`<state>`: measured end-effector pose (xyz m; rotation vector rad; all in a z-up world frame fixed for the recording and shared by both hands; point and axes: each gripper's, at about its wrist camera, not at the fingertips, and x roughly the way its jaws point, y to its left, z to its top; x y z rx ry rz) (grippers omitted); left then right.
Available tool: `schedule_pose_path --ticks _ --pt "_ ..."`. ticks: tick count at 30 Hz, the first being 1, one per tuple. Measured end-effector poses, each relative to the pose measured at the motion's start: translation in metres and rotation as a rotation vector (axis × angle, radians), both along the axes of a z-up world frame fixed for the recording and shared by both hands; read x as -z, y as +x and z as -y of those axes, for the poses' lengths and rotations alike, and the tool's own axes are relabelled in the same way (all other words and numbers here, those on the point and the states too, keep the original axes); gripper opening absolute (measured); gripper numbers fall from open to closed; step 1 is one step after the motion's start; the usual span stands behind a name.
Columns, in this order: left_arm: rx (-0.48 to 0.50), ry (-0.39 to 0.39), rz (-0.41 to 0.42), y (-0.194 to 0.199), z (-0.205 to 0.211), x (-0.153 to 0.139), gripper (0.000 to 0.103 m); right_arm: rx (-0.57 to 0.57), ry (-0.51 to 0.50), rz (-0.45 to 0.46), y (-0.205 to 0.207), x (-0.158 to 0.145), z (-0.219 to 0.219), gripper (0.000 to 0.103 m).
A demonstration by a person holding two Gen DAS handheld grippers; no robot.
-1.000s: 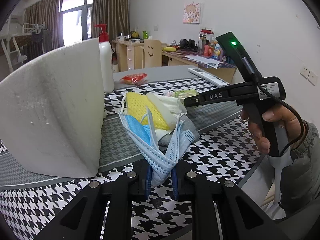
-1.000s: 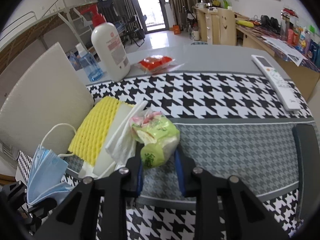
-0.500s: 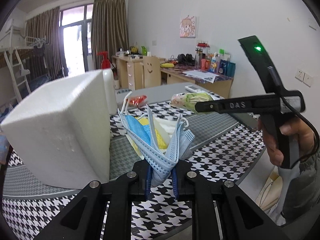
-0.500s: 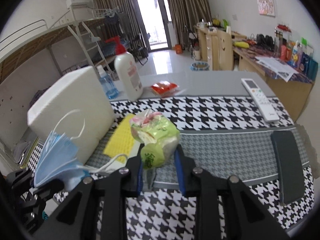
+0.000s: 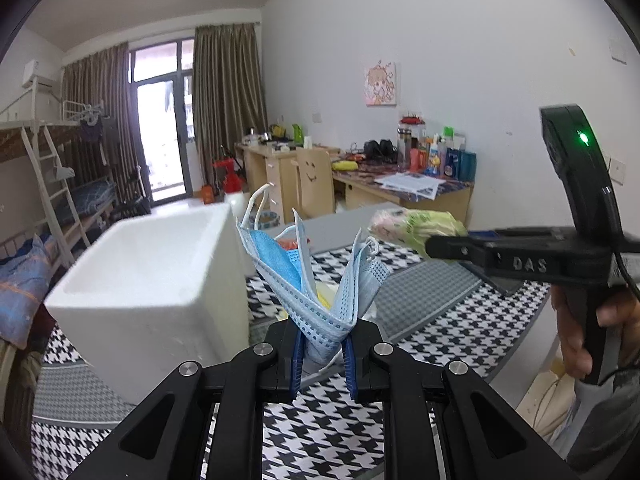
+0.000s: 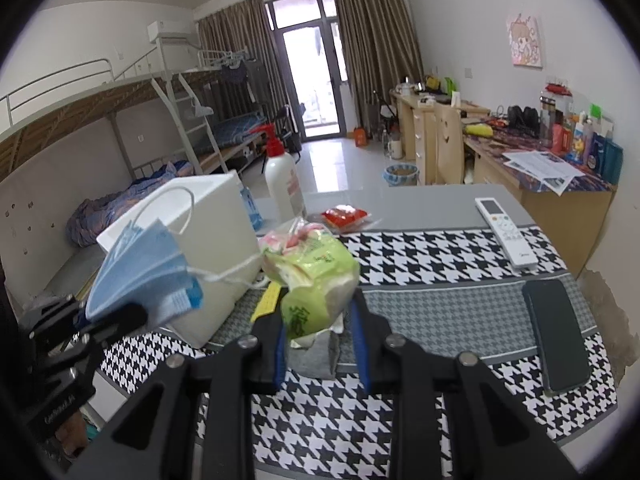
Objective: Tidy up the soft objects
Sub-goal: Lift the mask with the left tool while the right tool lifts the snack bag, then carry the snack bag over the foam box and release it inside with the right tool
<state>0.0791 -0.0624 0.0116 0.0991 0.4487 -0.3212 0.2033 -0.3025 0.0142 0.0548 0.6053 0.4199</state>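
My left gripper (image 5: 321, 350) is shut on a bunch of blue face masks (image 5: 320, 280) and holds them in the air, level with the rim of a white foam box (image 5: 152, 280). The masks also show in the right wrist view (image 6: 140, 268), beside the box (image 6: 216, 232). My right gripper (image 6: 320, 344) is shut on a green pack of tissues (image 6: 316, 276) and holds it above the table; the pack also shows in the left wrist view (image 5: 412, 226). A yellow sponge (image 6: 267, 301) and a grey cloth (image 6: 316, 354) lie on the table below.
The houndstooth tablecloth (image 6: 420, 248) carries a black phone (image 6: 556, 336), a white remote (image 6: 504, 232), a red snack packet (image 6: 346, 216) and a white pump bottle (image 6: 282, 180). The table's right edge is near the phone.
Both grippers have risen well above the table with their loads. The foam box's open top has come into view, and the soft pile now lies far below.
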Motion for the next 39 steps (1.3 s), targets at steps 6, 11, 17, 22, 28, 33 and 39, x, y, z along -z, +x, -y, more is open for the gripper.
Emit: schedule_pose_path --ticks 6,11,17,22,28,33,39 --pt "-0.020 -0.015 0.041 0.004 -0.005 -0.017 0.017 -0.009 0.011 0.047 -0.008 -0.012 -0.004 0.031" --pt "-0.052 -0.021 0.076 0.011 -0.011 -0.031 0.017 -0.017 0.020 0.073 -0.007 -0.021 -0.007 0.031" --pt "-0.108 -0.027 0.097 0.018 -0.029 -0.045 0.017 -0.037 0.036 0.091 -0.005 -0.028 -0.018 0.031" --pt "-0.145 -0.044 0.114 0.024 -0.044 -0.053 0.017 -0.060 0.033 0.109 -0.004 -0.033 -0.032 0.031" --pt "-0.186 -0.048 0.120 0.028 -0.062 -0.058 0.017 -0.080 0.033 0.126 -0.005 -0.036 -0.046 0.031" --pt "-0.213 -0.042 0.136 0.025 -0.071 -0.057 0.017 -0.103 0.030 0.126 -0.002 -0.039 -0.061 0.031" --pt "-0.245 -0.038 0.147 0.026 -0.081 -0.060 0.017 -0.143 0.025 0.122 0.006 -0.039 -0.079 0.031"
